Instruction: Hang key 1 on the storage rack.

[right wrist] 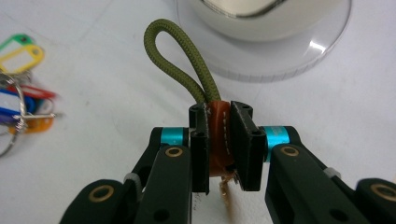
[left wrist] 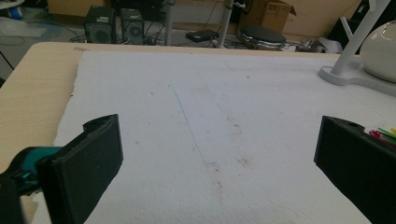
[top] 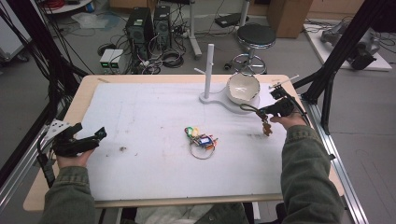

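My right gripper (right wrist: 218, 144) is shut on a brown leather key fob (right wrist: 217, 140) with an olive cord loop (right wrist: 180, 51) sticking out past the jaws. In the high view that right gripper (top: 267, 114) hangs a little above the white mat, at the right, near the bowl, with the fob (top: 266, 128) dangling under it. A bunch of keys with coloured tags (top: 201, 139) lies mid-mat on a wire ring; its tags (right wrist: 21, 88) lie to the left of the jaws. My left gripper (top: 88, 140) rests open at the mat's left edge, its jaws (left wrist: 215, 158) wide apart with bare mat between them.
A white peg stand (top: 209, 74) on a flat base and a white bowl (top: 243, 87) stand at the back of the mat. The mat (top: 154, 116) covers a wooden table (top: 81, 91). Computers, cables and a stool (top: 256, 37) sit on the floor beyond.
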